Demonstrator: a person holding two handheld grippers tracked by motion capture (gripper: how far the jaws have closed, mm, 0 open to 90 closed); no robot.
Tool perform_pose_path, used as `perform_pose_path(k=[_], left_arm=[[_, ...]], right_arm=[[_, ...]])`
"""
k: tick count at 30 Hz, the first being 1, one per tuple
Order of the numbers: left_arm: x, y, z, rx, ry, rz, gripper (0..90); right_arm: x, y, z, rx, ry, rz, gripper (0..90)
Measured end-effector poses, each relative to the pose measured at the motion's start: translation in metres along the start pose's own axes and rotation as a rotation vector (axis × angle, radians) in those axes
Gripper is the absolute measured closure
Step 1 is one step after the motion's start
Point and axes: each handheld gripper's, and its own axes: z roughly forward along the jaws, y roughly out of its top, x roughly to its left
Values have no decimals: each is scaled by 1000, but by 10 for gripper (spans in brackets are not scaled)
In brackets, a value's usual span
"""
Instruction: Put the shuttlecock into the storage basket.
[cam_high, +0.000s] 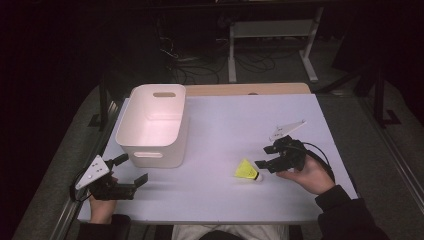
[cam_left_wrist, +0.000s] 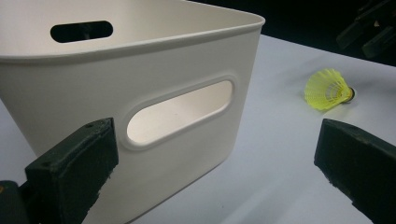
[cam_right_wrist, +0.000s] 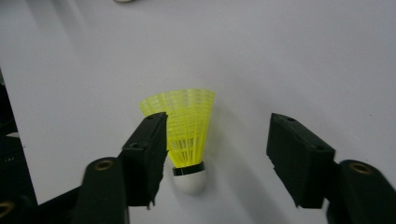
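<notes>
Item: shuttlecock (cam_right_wrist: 187, 140), yellow mesh skirt, white rounded cork nose, black band between the two. It lies on its side on the pale surface (cam_high: 225, 130), toward the person's right and near the front edge, well apart from the bin; in the high view the nose points toward the right claw.

Handling, as judged: very light, likely to roll or skid on the smooth top at a nudge. The skirt is springy and thin-ribbed and would crush or flex under a hard squeeze. The nose and black band are the firm part and the better place to take hold, with the pads closing across the band. A grip on the skirt should be gentle.

Right claw (cam_right_wrist: 217, 156): jaws apart, one either side of the shuttlecock. The left-hand pad in the right gripper view stands just beside the skirt, and whether it touches cannot be told; the other pad is clear of it. Nothing is clamped.

Left claw (cam_high: 129, 170): jaws wide apart, holding nothing, resting low at the near left of the surface, just in front of the bin.

White bin (cam_high: 152, 125): plastic, upright, slot handles in its end walls, standing on the left half of the surface. Its visible interior holds nothing.
</notes>
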Motion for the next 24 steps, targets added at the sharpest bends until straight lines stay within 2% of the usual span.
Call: perform_pose_path(k=[6, 7, 9, 24], left_arm=[[0, 0, 0, 0, 0, 0, 0], [0, 0, 0, 0, 0, 0, 0], [0, 0, 0, 0, 0, 0, 0], [0, 0, 0, 0, 0, 0, 0]], right_arm=[[2, -3, 0, 10, 18, -18, 111], [2, -3, 0, 10, 18, -18, 111], [2, -4, 0, 11, 28, -19, 5], [3, -11, 9, 24, 40, -53, 0]])
